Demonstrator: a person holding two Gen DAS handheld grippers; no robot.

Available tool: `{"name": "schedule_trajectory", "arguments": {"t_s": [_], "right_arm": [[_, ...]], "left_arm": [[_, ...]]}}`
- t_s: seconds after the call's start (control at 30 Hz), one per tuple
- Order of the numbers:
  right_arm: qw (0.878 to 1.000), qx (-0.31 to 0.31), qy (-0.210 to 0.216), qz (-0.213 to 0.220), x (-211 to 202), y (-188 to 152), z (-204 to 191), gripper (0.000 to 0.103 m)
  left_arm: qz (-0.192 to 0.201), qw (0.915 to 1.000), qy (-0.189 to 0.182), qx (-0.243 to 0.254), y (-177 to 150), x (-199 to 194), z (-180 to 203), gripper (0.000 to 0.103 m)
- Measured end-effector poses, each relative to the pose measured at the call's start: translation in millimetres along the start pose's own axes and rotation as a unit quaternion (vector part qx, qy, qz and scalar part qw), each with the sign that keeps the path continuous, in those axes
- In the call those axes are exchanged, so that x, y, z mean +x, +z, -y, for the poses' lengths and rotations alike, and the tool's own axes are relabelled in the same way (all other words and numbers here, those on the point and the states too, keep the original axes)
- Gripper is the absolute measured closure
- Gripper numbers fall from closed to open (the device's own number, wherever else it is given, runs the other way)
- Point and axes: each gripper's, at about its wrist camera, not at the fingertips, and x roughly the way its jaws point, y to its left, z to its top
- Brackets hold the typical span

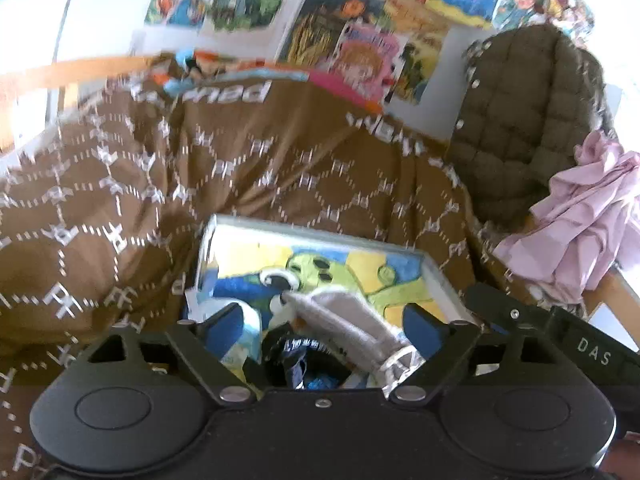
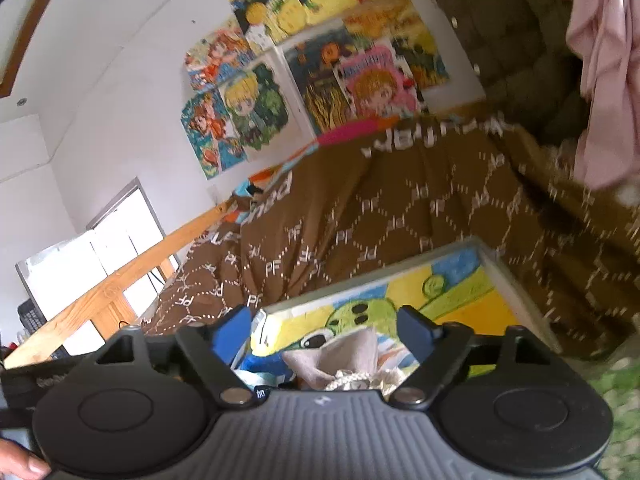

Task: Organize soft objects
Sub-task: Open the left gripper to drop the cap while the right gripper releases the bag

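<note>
Lettering first: I read "DAS" in pale capitals on the black strap at the right of my left gripper point(image 1: 324, 324), and a repeated "PF" monogram in white across the brown blanket point(image 1: 132, 168) on the bed. Larger white words run along the blanket's far edge, but upside down and too blurred for me to make out.

Both my grippers are released, fingers point(image 1: 224, 324) spread wide with nothing pressed between them; the same goes for the right gripper point(image 2: 324, 326).

Below both sits a box point(image 1: 440, 276) with a pale rim, its inside painted with a green cartoon figure on yellow and blue. In it lies a grey plush cloth point(image 1: 344, 320), soft and rumpled, with a knitted cream piece point(image 2: 352, 380) just near of it and dark blue items point(image 1: 304, 364) beside.

Far right, a quilted olive jacket point(image 1: 520, 120) hangs with a pink cloth point(image 1: 588, 216) draped over it. Cartoon posters point(image 2: 256, 108) cover the wall.
</note>
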Motion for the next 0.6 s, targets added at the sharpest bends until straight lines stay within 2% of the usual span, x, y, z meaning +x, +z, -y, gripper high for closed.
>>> {"name": "schedule_trajectory", "arguments": {"t_s": [0.17,0.37,0.6], "right_arm": [[0.999,-0.019,-0.021,0.038,-37,3,-14,0.008],[0.995,-0.040,-0.044,0.081,-78,-4,-32,0.001],[0.989,-0.059,-0.070,0.116,-131,-28,-54,0.000]], "left_arm": [[0.046,0.9989,0.005,0.006,-2,-39,8,0.003],[0.088,0.9959,0.008,-0.020,-16,-85,10,0.001],[0.113,0.9935,0.010,-0.016,-38,-126,17,0.001]]}}
